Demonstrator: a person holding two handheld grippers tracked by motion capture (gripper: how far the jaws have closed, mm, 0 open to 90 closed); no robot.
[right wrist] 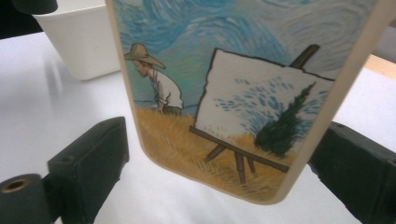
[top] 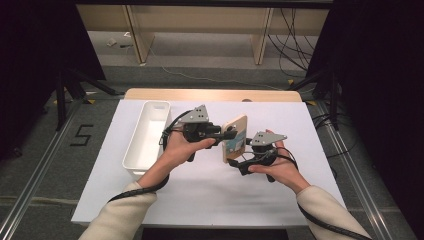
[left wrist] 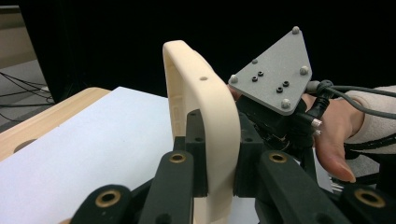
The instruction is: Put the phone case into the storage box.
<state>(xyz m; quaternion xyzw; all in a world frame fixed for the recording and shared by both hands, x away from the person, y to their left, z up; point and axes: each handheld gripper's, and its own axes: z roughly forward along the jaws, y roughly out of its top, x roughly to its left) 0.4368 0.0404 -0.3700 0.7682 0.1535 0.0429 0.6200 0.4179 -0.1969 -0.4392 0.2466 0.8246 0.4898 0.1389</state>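
Above the white table (top: pixel 200 195), painted board (top: pixel 234 138) stands on end — left tongs (top: pixel 231 134) clamping it.

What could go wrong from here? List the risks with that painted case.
1. The left gripper clamps the painted case only on its thin rim, with the case raised off the table; a twist could let it slip and drop.
2. The right gripper has its jaws spread on either side of the case's lower end, not touching it; closing off-centre could knock it askew.
3. The two grippers sit close together and could bump each other.
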